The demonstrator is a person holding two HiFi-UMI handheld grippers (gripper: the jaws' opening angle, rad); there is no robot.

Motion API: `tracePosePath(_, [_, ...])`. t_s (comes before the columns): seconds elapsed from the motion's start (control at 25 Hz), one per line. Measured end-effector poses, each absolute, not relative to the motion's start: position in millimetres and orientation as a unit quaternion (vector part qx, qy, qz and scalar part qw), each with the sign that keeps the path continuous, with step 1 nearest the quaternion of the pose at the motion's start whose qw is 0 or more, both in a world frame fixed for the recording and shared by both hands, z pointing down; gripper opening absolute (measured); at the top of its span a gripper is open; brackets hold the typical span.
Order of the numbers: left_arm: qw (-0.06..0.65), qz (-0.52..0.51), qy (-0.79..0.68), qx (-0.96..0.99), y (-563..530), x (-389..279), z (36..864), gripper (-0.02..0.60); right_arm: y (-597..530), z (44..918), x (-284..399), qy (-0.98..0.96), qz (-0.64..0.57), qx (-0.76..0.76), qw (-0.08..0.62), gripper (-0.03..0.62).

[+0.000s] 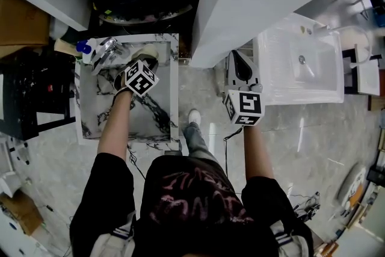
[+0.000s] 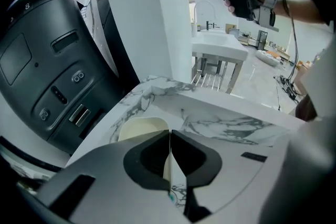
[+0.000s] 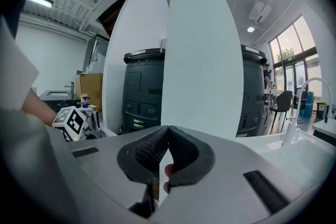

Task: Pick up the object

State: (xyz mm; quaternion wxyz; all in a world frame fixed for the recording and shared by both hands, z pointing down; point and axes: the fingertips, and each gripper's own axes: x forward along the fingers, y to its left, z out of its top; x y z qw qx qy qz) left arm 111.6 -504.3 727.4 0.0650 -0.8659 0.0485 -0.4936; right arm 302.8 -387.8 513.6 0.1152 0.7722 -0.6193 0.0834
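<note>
Where the white, grey-veined marble tabletop [image 1: 90, 111] reaches its far edge, one cream round-cornered bowl [image 2: 137, 131] stands, its thin rim pinched between the closed jaws of the left gripper [image 2: 170, 139]. Right gripper [image 3: 168, 136] is well apart, with its jaws pressed together and nothing in them.

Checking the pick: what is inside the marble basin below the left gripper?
A cream container sits in the marble basin, its rim pinched by the left gripper. The gripper covers the container's near half and the basin floor beneath.

A showroom-like hall: freestanding marble sink [image 1: 174, 88], white basin [image 1: 270, 79], dark machines [image 2: 50, 60].
</note>
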Motion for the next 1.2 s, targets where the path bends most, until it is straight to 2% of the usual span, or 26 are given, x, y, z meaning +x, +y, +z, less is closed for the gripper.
tracePosePath(0.28, [0.039, -0.441, 0.097, -0.891, -499, 108, 700, 0.025, -390, 501, 294, -0.627, 0.072, 0.768, 0.105, 0.015])
tracePosePath(0.88, [0.002, -0.304, 0.211, -0.929, -478, 87, 582, 0.023, -390, 462, 247, -0.664, 0.046, 0.742, 0.078, 0.014])
tracePosePath(1.08, [0.004, -0.266, 0.242, -0.933, -474, 71, 544, 0.022, -391, 448, 232, -0.676, 0.035, 0.733, 0.074, 0.014])
tracePosePath(1.2, [0.029, -0.248, 0.261, -0.932, -471, 61, 515, 0.023, -392, 440, 222, -0.683, 0.029, 0.727, 0.072, 0.014])
